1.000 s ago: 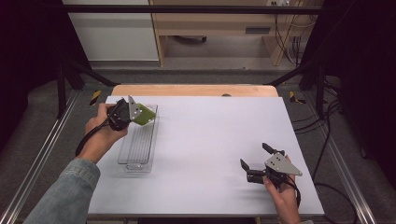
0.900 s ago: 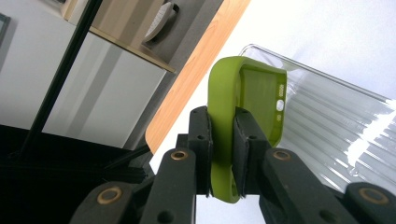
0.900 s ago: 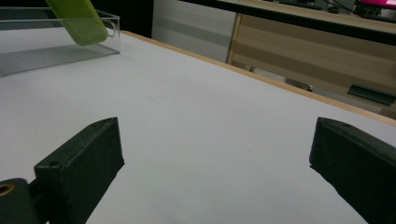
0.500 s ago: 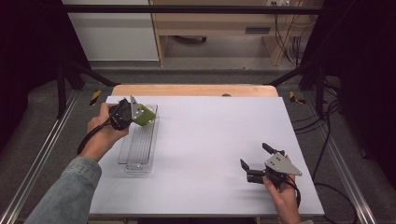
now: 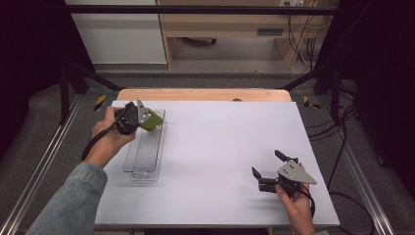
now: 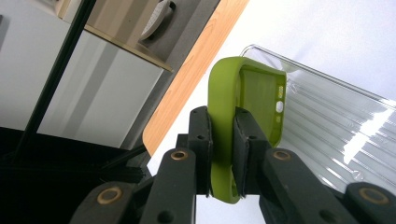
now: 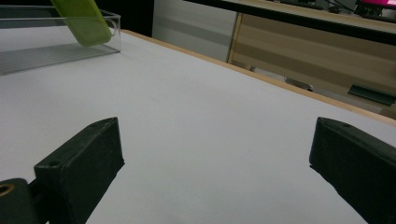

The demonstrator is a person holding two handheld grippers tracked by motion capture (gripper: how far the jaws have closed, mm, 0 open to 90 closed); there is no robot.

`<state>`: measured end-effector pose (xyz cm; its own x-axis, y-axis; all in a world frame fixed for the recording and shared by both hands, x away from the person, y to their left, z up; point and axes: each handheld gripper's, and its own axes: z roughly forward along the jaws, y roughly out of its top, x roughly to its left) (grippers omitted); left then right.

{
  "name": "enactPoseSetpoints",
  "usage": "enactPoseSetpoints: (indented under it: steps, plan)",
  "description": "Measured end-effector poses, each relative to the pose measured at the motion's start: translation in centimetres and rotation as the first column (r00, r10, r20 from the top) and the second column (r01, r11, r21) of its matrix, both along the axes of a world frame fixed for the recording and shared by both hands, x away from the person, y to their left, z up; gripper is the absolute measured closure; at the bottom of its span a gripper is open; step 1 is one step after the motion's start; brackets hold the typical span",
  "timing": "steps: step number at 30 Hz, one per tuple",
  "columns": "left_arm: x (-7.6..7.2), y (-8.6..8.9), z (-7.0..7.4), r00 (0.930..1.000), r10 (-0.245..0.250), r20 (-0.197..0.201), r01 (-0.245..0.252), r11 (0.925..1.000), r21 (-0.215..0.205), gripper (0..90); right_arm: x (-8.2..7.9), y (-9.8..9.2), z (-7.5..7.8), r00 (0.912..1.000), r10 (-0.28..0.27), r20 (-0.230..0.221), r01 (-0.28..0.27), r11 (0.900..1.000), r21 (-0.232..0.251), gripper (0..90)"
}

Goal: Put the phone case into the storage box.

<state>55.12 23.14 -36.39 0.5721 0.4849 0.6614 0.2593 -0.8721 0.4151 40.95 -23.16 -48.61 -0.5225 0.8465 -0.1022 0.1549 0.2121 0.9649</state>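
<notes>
Jaws of the left gripper [image 6: 219,154] are clamped on a green case [image 6: 243,93] over the tray [image 5: 147,152], upper left; right gripper [image 5: 268,170] jaws are spread apart.

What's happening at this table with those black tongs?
A person holds a gripper in each hand. The left gripper is clamped on the edge of a green phone case, holding it over the far end of a clear plastic tray. The right gripper waits with jaws open above the white table.

Tray [image 5: 146,155]: on my table [image 5: 220,147], at nine o'clock, lengthwise. Phone case [image 5: 150,120]: in my left gripper [image 5: 147,117], over the tray's twelve o'clock end. My right gripper [image 5: 266,169]: at four o'clock, well apart.
</notes>
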Motion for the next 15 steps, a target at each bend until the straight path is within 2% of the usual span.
enactPoseSetpoints:
  steps: [15]
  plan:
    - [0.23, -0.01, -0.04, 1.0000, -0.002, -0.004, 0.002, 1.0000, 0.008, 79.0, 0.01, 0.04, -0.04, 1.0000, 0.002, -0.002, -0.002, 1.000, -0.002, 2.9]
